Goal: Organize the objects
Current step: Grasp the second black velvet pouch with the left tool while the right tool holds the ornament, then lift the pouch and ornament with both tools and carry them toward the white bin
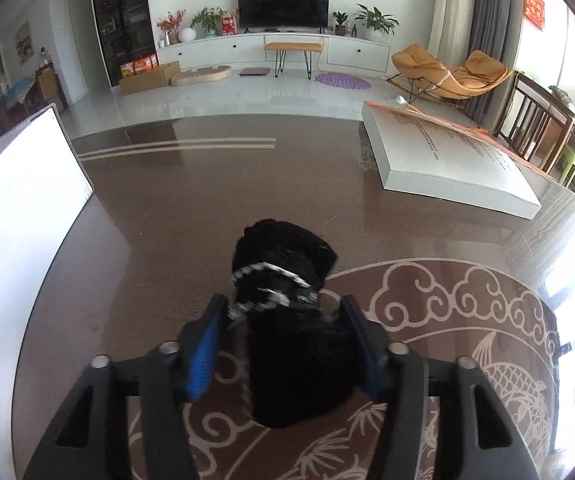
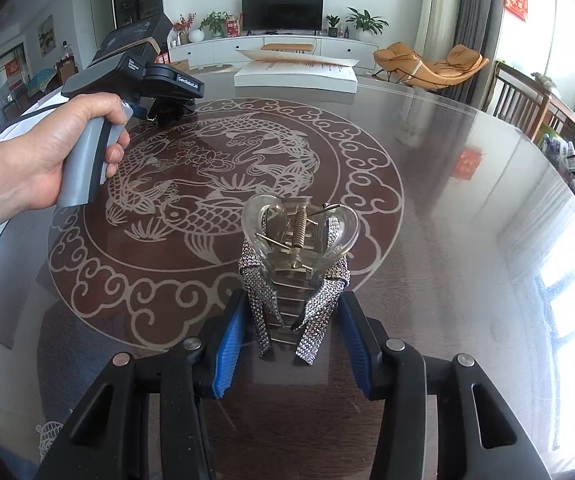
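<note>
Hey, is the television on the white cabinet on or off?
Off, as far as the pictures show: the flat black television has a uniformly dark screen in both wrist views, with no picture or glow.

2 close downward views, shared table (image 1: 191,208)

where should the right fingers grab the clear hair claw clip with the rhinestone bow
Grip the clear plastic hair claw clip with the rhinestone bow across its toothed body, where the ribbon tails hang, coming from the near side. The blue-padded fingers already flank that narrow part, while the curved handles and metal spring point away, towards the table's fish pattern.
</note>
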Motion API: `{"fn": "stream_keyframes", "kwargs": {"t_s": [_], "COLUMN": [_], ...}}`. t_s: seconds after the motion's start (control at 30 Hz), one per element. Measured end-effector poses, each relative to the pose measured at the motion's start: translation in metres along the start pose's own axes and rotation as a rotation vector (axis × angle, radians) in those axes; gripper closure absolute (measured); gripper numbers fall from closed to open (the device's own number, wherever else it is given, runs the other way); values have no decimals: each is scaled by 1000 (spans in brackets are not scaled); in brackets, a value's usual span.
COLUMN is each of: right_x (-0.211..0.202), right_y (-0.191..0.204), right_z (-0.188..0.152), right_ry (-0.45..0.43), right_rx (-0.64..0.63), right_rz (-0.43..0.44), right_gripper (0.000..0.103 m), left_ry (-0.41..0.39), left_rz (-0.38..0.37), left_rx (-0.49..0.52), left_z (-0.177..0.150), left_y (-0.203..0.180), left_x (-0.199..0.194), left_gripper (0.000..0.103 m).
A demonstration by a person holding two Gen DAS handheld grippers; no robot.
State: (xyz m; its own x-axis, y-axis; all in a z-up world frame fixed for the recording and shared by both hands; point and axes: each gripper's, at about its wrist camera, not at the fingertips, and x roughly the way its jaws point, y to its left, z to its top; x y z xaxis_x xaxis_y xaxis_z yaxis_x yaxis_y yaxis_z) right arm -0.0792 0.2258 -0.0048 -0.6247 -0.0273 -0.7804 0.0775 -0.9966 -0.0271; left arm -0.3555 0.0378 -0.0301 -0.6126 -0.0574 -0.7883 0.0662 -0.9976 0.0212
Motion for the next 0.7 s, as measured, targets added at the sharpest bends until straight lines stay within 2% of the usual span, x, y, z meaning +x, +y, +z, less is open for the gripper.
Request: {"fn": "stream_keyframes", "kwargs": {"t_s": [0.17,0.37,0.47,0.57,0.63,0.7], "right_x": [1,1,1,-1,-1,-2], "right_y": [0,-1,1,9,11,20], "right_z": [0,0,0,0,-1,-2], "right_ry": [0,0,-2,-7,-1,-2], "right_rx": [-1,-1,-6,-39,-2,-11], "right_rz": [-3,-4,-5,-7,25,16], "right_gripper": [56,56,56,56,56,56], "left_ry": [-15,-15,-16,-17,-18,-17], "left_rz": [-39,-47,-50,-53,-57,-56], "left_rx": [32,44,17,-4,-11,9], "left_z": [-37,-135,-176,-201,-214,-221], "left_y": [21,49,60,64,65,64], "left_x": [-31,-106,-139,-158,-167,-172], "left_gripper": [68,68,68,68,68,68]}}
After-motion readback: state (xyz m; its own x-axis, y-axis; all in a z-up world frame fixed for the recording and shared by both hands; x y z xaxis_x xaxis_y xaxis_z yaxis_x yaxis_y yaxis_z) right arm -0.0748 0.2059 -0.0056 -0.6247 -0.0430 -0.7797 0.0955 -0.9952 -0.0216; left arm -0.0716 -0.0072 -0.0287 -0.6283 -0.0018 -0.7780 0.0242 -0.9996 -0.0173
